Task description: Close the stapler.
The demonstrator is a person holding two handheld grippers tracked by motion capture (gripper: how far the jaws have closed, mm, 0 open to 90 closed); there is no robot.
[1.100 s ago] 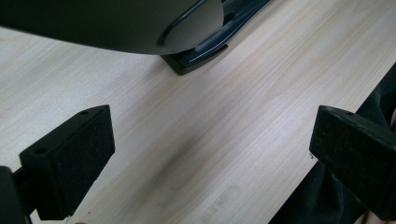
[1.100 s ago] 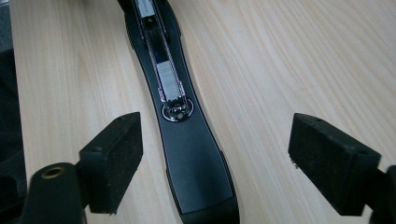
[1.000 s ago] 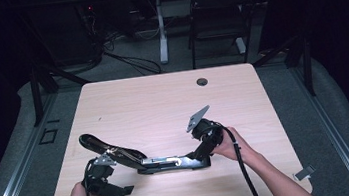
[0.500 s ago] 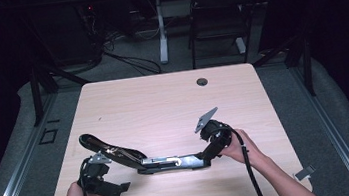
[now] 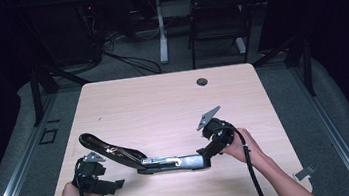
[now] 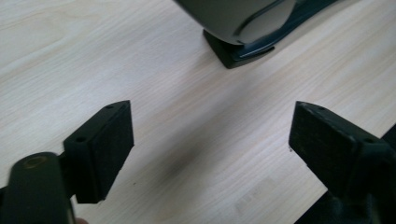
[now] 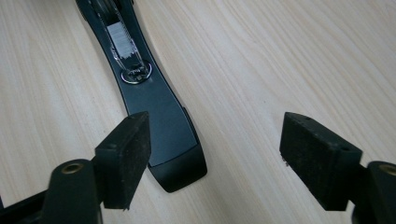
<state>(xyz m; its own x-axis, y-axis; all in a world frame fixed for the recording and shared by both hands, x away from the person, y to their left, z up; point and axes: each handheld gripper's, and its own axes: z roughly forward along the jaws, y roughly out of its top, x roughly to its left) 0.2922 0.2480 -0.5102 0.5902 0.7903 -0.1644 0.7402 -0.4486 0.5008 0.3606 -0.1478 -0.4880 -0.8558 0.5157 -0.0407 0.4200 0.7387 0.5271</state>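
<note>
Now my right gripper point(image 7: 212, 154) and left gripper point(image 6: 210, 144) both gape, jaws just closing slightly, gripping nothing. Low in the high view's centre, the long black opened stapler point(image 5: 170, 163) lies on the pale wooden table point(image 5: 163, 104).

Both tools' jaws point(image 6: 210, 154) slightly narrower.

High view looks down over the table point(image 5: 162, 99); both gripper views skim it closely.

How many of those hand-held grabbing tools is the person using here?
2: the left tool sits at the near-left table edge, open; the right tool is at the stapler base's right end, jaws open.
</note>
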